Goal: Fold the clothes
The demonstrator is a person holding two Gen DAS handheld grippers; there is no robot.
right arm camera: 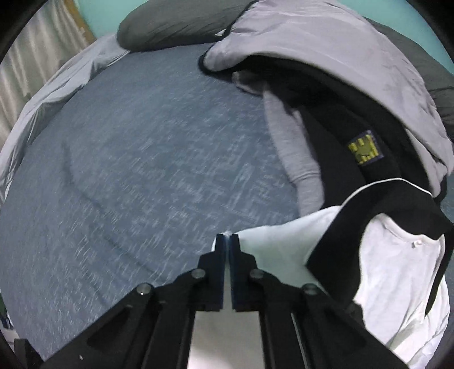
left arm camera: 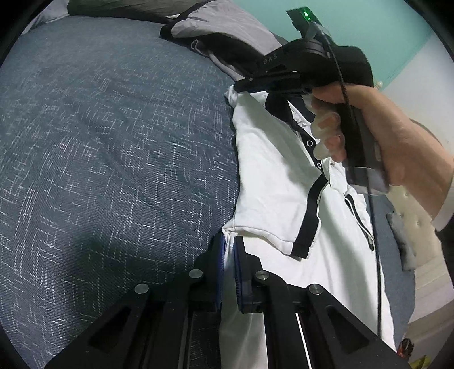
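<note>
A white polo shirt (left arm camera: 272, 170) with black collar and black trim lies along the right side of a blue-grey patterned bedspread (left arm camera: 113, 142). My left gripper (left arm camera: 229, 241) is shut on the shirt's edge by a sleeve hem, white cloth pinched between its blue pads. In the same view a person's hand holds my right gripper (left arm camera: 241, 85) at the shirt's far corner near the collar. From the right wrist view, my right gripper (right arm camera: 226, 237) is shut on a thin white edge of the shirt (right arm camera: 283, 244), with the black collar (right arm camera: 383, 215) just right of it.
A pile of grey and black garments (right arm camera: 326, 71) with a yellow patch (right arm camera: 364, 149) lies beyond the shirt. A dark pillow (right arm camera: 176, 25) sits at the head of the bed. A pale tufted surface (left arm camera: 411, 198) and a teal wall (left arm camera: 369, 34) stand at right.
</note>
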